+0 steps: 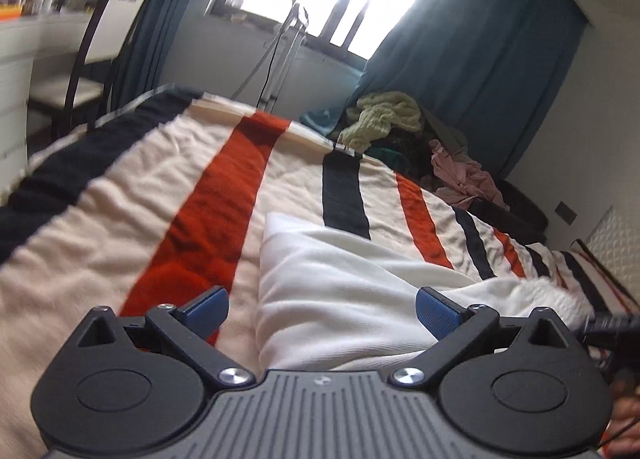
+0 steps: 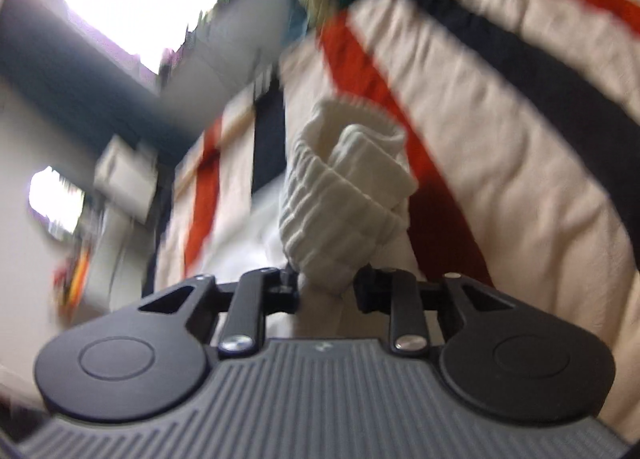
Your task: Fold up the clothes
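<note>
Left gripper (image 1: pixel 322 309) spread wide, holding nothing, low over striped bedspread (image 1: pixel 172 195). White garment (image 1: pixel 340 291) lies on the bed directly ahead of it, running between and beyond its blue pads (image 1: pixel 436 309). Right gripper (image 2: pixel 326 287) clenched on a ribbed cuff (image 2: pixel 344 195) of the white garment, cuff bunched just past the fingers; view blurred. Clothes pile (image 1: pixel 404 131) far ahead, right of the left gripper.

Left tool (image 1: pixel 322 313) agape, right tool (image 2: pixel 326 289) clamped.

Both wrist views face the striped blanket (image 1: pixel 132 195) closely.
</note>
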The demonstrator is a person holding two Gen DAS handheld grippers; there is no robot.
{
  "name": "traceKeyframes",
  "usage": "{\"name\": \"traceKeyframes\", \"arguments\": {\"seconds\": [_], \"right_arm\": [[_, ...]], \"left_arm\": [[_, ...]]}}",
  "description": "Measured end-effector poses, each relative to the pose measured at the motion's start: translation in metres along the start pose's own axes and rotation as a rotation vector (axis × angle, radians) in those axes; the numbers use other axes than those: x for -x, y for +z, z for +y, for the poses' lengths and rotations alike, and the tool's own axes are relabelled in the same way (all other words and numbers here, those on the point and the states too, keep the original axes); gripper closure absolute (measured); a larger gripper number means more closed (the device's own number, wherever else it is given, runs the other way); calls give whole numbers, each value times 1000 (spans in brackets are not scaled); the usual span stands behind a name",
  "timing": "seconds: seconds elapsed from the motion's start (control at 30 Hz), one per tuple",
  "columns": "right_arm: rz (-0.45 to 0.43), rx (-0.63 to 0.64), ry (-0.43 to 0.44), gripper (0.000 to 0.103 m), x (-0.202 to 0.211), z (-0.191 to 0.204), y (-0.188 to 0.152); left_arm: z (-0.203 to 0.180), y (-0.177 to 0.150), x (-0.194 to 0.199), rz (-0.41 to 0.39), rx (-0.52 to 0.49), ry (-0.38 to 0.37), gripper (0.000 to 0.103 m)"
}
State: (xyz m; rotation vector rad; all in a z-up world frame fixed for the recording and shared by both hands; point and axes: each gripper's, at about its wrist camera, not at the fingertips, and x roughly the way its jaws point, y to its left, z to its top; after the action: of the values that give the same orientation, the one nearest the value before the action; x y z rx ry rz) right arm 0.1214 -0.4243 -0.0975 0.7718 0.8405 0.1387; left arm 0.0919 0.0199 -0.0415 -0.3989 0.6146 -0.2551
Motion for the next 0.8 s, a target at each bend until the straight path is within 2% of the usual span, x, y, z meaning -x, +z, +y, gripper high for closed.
{"name": "traceKeyframes", "arguments": {"seconds": [0.03, 0.1, 0.17, 0.2, 0.27, 0.3, 0.37, 0.47, 0.5, 0.63, 0.8], "right_arm": [[43, 9, 1, 67, -1, -7, 4], [88, -56, 51, 58, -3, -31, 2], [102, -122, 103, 41, -3, -49, 0], [99, -145, 118, 37, -2, -57, 0], [102, -154, 128, 19, -4, -65, 0], [105, -158, 132, 16, -5, -70, 0], [137, -160, 129, 16, -15, -73, 0], [181, -169, 180, 16, -30, -76, -1], [192, -174, 169, 16, -36, -73, 2], [233, -192, 124, 15, -62, -60, 13], [221, -181, 59, 13, -63, -30, 16]], "left_arm": [[3, -1, -4, 25, 21, -5, 2], [8, -3, -12, 74, 56, -15, 2], [14, -4, -18, 115, 109, -43, 1], [18, -5, -21, 134, 138, -58, 0], [23, -6, -28, 173, 177, -70, 0], [24, -7, -32, 191, 190, -64, 0], [29, -10, -40, 226, 214, -51, 0], [33, -16, -54, 287, 260, -85, 0], [34, -18, -58, 304, 275, -99, 0], [28, -22, -66, 301, 252, -83, 0], [26, -25, -73, 291, 238, -70, 0]]}}
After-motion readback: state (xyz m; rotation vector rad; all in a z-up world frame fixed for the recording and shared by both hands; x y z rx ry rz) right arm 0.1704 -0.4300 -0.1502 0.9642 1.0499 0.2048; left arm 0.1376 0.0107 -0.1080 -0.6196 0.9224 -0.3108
